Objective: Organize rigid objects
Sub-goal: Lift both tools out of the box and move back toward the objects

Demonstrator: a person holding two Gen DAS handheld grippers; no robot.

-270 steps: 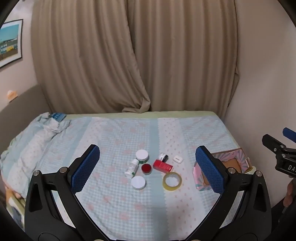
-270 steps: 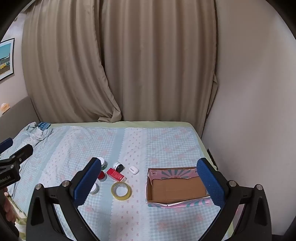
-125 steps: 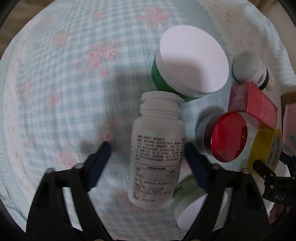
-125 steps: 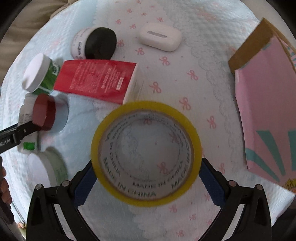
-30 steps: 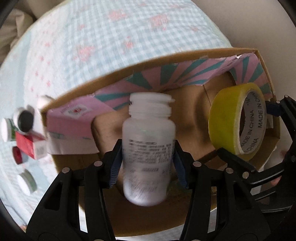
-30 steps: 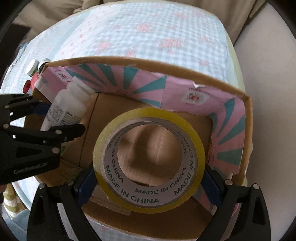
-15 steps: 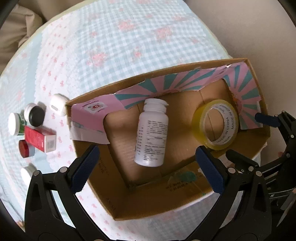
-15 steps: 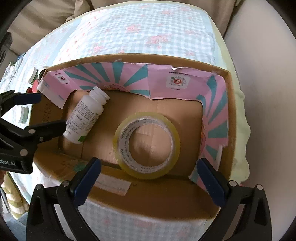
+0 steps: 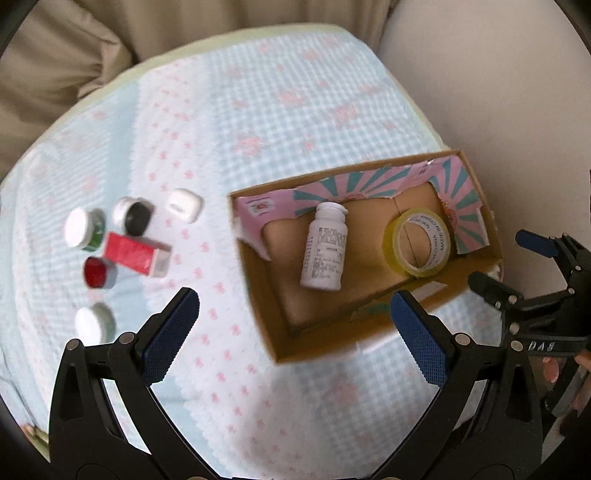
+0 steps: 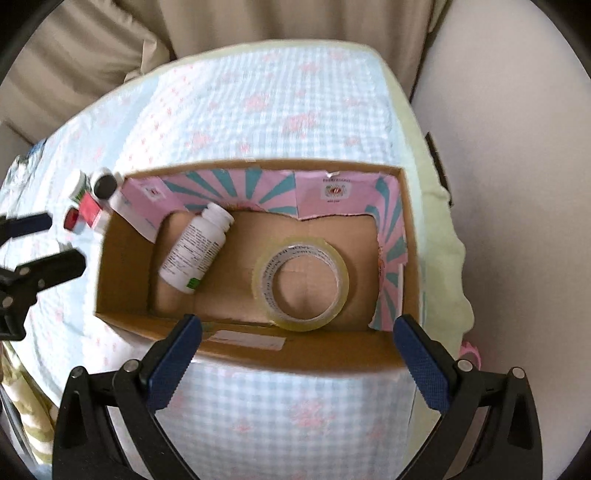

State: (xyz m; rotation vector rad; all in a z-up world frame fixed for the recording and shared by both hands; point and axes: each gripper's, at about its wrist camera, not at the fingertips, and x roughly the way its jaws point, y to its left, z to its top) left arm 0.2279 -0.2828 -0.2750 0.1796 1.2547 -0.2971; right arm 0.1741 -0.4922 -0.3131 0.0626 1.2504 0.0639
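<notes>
A cardboard box (image 9: 266, 317) (image 10: 122, 266) with pink and teal lining sits on the bed. A white pill bottle (image 9: 325, 247) (image 10: 195, 247) and a yellow tape roll (image 9: 417, 242) (image 10: 301, 284) lie inside it. Left of the box lie a red carton (image 9: 135, 254), a red-lid jar (image 9: 96, 272), a white-lid green jar (image 9: 83, 229), a black-lid jar (image 9: 135, 218), a white earbud case (image 9: 184, 205) and another white-lid jar (image 9: 92, 325). My left gripper (image 9: 291, 328) is open and empty above the bed. My right gripper (image 10: 295, 354) is open and empty above the box's near wall.
The bed has a light blue checked cover (image 9: 258, 110) with pink bows. Beige curtains (image 10: 258, 22) hang behind it. A pale wall (image 10: 517, 147) runs along the bed's right side. The other gripper shows at the right edge of the left wrist view (image 9: 535, 288).
Both grippers have pulled up and back from the box, open and empty. The bottle and the tape roll stay lying in the box. More of the bed and loose items shows.
</notes>
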